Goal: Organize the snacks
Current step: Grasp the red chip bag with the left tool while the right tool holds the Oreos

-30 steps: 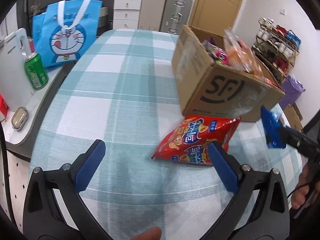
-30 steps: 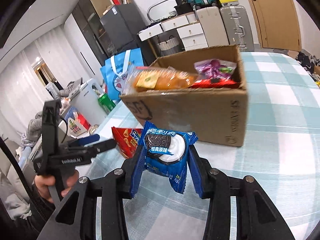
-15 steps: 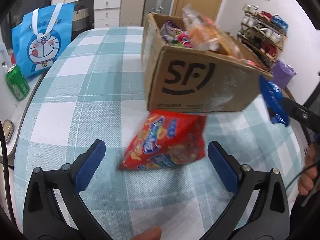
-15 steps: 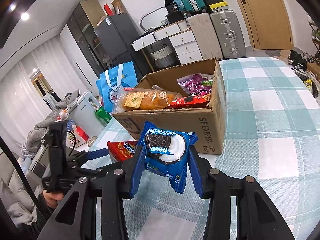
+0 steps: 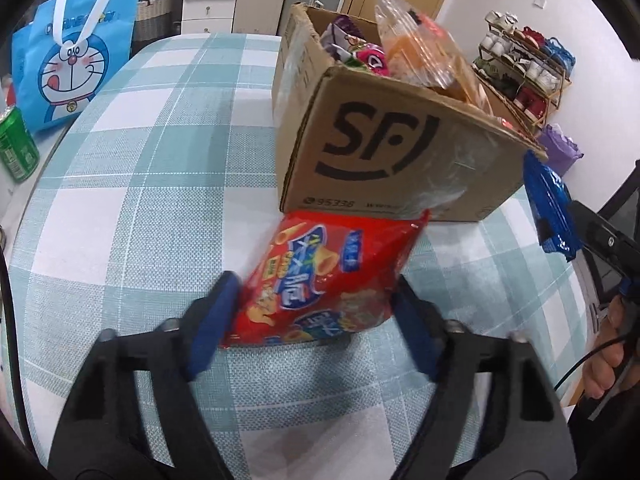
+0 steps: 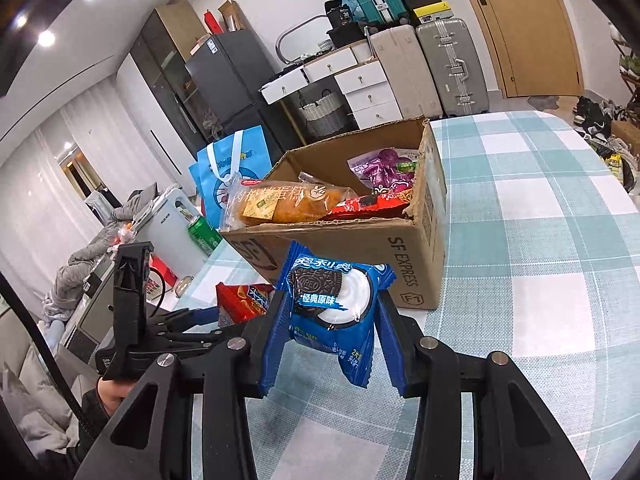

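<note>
A red snack bag [image 5: 320,276] lies on the checked tablecloth just in front of the SF cardboard box [image 5: 380,152]. My left gripper [image 5: 316,284] is closing on the bag, and both blue pads touch its sides. The right gripper [image 6: 332,300] is shut on a blue Oreo packet [image 6: 332,300] held above the table, near the box [image 6: 416,264]. The box holds a bread bag [image 6: 288,200], a purple packet [image 6: 384,168] and other snacks. At the right edge of the left wrist view, the Oreo packet [image 5: 550,208] shows side-on.
A blue cartoon tote bag [image 5: 76,68] and a green can [image 5: 14,148] stand off the table's left side. A shoe rack [image 5: 524,60] is beyond the box. Bare checked tablecloth [image 6: 540,240] stretches to the right of the box. A person's hand [image 6: 114,394] grips the left tool.
My left gripper has come forward over the red snack bag, and its wide jaws have narrowed onto the bag's sides. The right gripper keeps its hold on the Oreo packet.
</note>
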A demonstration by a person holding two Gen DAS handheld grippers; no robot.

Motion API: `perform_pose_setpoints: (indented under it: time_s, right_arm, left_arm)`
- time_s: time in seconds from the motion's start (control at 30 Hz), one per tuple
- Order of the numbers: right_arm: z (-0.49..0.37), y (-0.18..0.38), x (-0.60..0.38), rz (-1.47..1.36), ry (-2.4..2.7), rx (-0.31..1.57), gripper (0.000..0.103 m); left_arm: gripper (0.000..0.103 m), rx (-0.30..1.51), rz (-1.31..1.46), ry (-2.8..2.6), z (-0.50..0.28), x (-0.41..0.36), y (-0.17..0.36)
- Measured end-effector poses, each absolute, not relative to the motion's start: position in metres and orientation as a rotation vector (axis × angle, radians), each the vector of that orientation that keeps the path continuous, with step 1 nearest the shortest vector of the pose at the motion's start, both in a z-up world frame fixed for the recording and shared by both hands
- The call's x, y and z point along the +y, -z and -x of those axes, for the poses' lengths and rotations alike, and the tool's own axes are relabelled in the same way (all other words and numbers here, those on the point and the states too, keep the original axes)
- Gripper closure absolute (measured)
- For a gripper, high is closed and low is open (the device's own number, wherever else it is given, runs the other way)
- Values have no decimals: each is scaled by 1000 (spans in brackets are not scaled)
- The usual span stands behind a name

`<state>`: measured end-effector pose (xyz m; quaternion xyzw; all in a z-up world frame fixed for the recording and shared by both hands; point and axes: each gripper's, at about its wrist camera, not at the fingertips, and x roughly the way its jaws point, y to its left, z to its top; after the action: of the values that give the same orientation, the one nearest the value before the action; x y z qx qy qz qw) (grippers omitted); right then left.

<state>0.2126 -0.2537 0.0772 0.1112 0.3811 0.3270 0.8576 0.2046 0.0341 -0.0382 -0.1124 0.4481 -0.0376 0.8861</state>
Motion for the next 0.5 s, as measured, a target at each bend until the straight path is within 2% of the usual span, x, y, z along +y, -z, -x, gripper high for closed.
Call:
perform_pose_setpoints:
  time_s: [0.17, 0.5]
  right_arm:
    - [-212, -78, -254, -234, -686, 799, 60]
    - [-211, -81, -258, -242, -686, 775, 60]
  left_arm:
    - [39, 916, 218, 94, -197, 28, 36]
    - [39, 843, 200, 143, -177, 14, 7]
